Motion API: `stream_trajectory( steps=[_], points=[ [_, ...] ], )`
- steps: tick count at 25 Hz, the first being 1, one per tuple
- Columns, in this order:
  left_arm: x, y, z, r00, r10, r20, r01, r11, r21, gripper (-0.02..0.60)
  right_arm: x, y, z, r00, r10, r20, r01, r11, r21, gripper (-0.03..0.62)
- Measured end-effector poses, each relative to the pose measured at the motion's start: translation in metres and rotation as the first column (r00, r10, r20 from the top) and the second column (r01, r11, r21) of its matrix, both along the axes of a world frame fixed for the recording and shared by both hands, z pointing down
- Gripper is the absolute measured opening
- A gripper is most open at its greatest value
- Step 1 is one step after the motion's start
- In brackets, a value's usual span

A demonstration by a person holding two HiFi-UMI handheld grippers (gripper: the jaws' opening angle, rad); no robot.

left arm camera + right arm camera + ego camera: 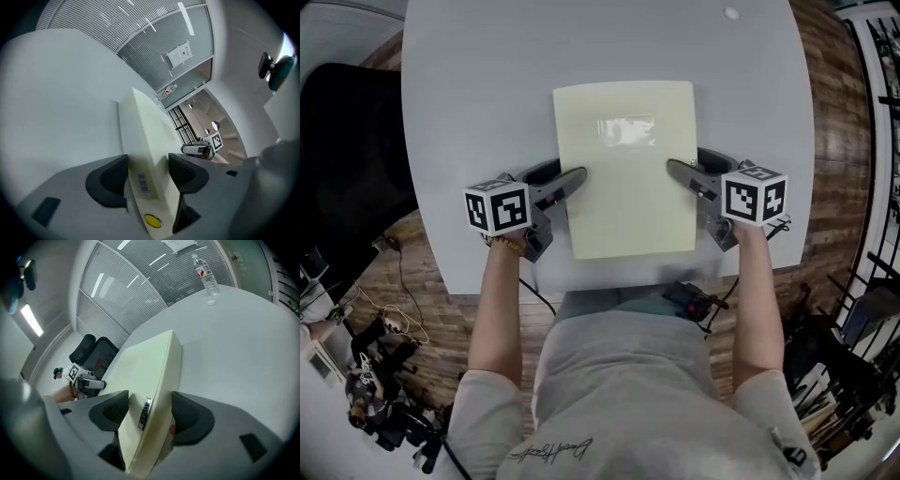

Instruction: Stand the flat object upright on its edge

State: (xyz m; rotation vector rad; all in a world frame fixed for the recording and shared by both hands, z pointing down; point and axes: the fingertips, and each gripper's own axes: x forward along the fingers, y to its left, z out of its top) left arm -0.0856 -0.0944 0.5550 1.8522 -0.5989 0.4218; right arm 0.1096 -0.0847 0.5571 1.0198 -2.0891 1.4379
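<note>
- The pale grey desk (469, 103) fills the top of the head view, and its near edge runs just in front of the person (623, 375), who wears a light grey shirt.
- A black office chair (93, 355) stands beyond the desk's far side in the right gripper view.
- The flat object (628, 187), a cream-coloured slab, is over the middle of the desk near the front edge. Its broad face points up, so it is not yet on its edge. I cannot tell whether its underside touches the desk.
- The left gripper (577, 178) is clamped on the flat object's left edge. One pad is on the top face and the other is against the side that bears the label.
- The right gripper (675, 169) is clamped on the opposite edge in the same way, with the slab filling the gap between its pads.
- A clear water bottle (205, 272) stands upright at the far end of the desk, well apart from the flat object.
- A barcode label (144, 183) sits on the flat object's thin side, between the left gripper's pads.
- A yellow round sticker (152, 220) lies just below that label.
</note>
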Motion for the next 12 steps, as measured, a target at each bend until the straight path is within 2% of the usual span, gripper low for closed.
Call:
stream_trajectory(
  steps=[12],
  points=[
    [0.0007, -0.0018, -0.0042, 1.0, -0.019, 0.012, 0.019, 1.0, 0.001, 0.272, -0.0005, -0.0008, -0.0025, 1.0, -0.01, -0.03, 0.009, 1.0, -0.028, 0.288]
  ],
)
